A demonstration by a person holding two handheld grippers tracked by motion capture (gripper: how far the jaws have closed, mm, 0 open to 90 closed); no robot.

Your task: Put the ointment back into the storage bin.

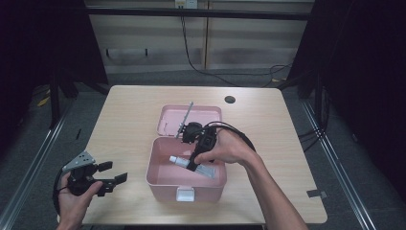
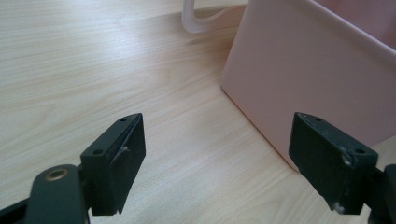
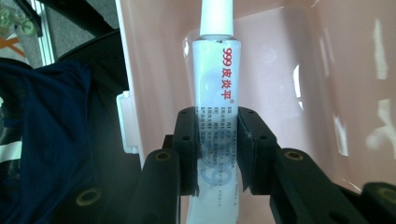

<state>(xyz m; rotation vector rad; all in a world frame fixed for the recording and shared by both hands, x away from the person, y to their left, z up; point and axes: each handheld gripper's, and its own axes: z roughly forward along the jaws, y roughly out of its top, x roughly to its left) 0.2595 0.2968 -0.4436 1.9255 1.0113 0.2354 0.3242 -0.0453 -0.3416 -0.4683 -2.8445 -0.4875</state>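
The right gripper [image 3: 217, 149] reached down into the open pink box [image 1: 160, 179], jaws clamped on a white ointment tube [image 3: 215, 84] lying near the box's floor between its walls. The left gripper [image 1: 112, 175], jaws spread wide and empty, rested on bare tabletop [image 1: 129, 120] just beside the box's left wall.

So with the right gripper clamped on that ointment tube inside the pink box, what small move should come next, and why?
Probably open the right gripper and let go. Its jaws are shut on the tube, which already sits low inside the pink box, near the floor. Whether the tube is going in or coming out cannot be told; if out, lift straight up instead. The left gripper waits open beside the box.
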